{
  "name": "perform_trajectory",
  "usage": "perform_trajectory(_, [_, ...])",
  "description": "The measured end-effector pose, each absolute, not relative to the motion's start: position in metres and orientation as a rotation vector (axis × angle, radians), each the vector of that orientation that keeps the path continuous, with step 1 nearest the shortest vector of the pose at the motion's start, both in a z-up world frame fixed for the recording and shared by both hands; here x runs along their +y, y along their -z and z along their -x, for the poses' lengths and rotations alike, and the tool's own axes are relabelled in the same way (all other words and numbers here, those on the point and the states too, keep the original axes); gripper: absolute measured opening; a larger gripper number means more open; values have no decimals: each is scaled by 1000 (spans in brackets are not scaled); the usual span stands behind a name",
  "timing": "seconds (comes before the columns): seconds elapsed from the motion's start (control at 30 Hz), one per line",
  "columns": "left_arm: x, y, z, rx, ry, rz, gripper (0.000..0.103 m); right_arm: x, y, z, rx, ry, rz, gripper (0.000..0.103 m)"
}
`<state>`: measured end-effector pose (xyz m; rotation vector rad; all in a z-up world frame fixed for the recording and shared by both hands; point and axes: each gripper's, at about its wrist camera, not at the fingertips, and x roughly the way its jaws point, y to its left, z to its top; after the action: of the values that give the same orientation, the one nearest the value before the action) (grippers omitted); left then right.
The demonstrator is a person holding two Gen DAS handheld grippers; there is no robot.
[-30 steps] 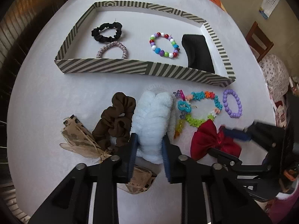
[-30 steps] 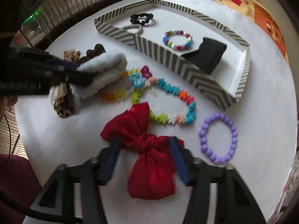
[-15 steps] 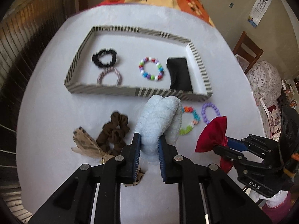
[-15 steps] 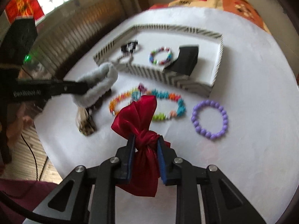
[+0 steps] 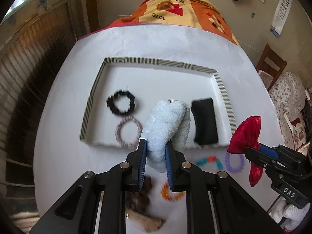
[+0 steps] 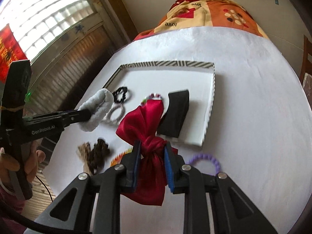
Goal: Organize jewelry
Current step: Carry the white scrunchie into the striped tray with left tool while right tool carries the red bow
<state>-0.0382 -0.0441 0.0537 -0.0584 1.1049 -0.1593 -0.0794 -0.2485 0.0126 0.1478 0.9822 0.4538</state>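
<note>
Fluffy white scrunchie (image 5: 165, 124) is pinched in your left tool (image 5: 155, 165), red bow (image 6: 148, 134) in your right tool (image 6: 151, 164), both above the striped tray (image 5: 222, 89)'s near edge; lower each onto bare floor inside.

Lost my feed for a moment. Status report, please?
Left tongs shut on white fluffy scrunchie, right tongs shut on red bow. Both lifted off table. Striped tray ahead, open floor space, nothing blocking.
</note>
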Motion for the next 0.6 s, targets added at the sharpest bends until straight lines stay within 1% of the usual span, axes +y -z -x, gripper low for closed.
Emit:
perform_trajectory(0.37, [-48,-39,-42,1112,112,-4,9,-242,-4,-13,1000,-411,-185,24])
perform_trajectory(0.6, [-51,-22,-81,1143,108,18,9,-245,12,-69,1028,-353,-234,24])
